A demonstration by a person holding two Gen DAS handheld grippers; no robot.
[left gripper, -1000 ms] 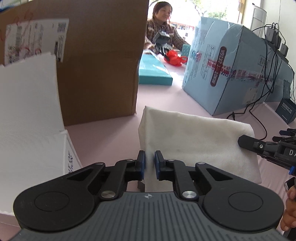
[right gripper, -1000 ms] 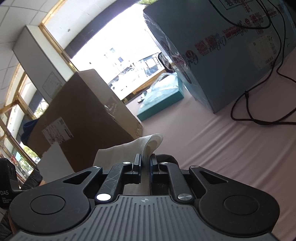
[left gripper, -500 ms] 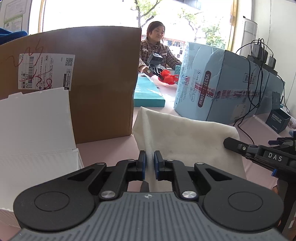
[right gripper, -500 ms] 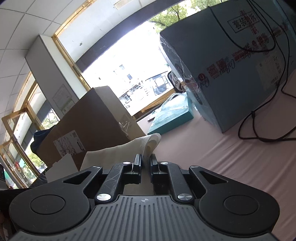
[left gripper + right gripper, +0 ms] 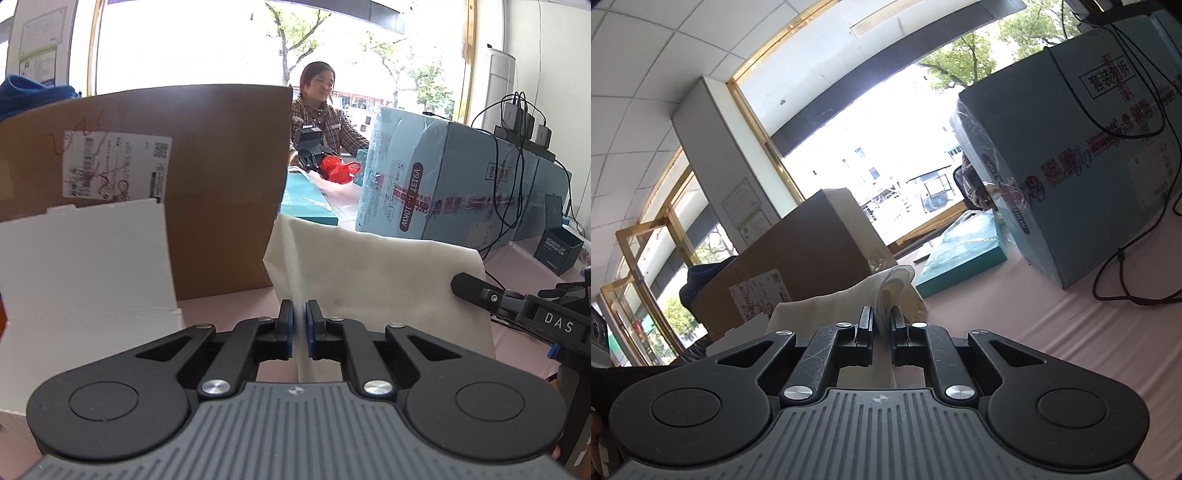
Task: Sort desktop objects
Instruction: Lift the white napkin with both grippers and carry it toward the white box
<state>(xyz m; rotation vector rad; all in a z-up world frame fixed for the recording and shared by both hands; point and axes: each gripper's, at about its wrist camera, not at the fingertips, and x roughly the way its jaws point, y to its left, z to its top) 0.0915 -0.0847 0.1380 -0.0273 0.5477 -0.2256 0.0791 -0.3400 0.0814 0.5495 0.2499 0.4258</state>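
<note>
Left gripper (image 5: 299,318) is clamped on the near edge of the white cloth (image 5: 376,273), which hangs spread across the centre of the frame above the pink table (image 5: 229,299). Right gripper (image 5: 882,320) pinches the cloth's other folded end, centre frame, brown cardboard box (image 5: 812,240) behind.

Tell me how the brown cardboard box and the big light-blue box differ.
The brown cardboard box is plain kraft with a white shipping label scribbled in red; the light-blue box is printed, with a dark oval logo and red tape. Chargers and black cables sit on the light-blue box; a blue cloth shows at the brown one's top. Both stand on the pink table.
</note>
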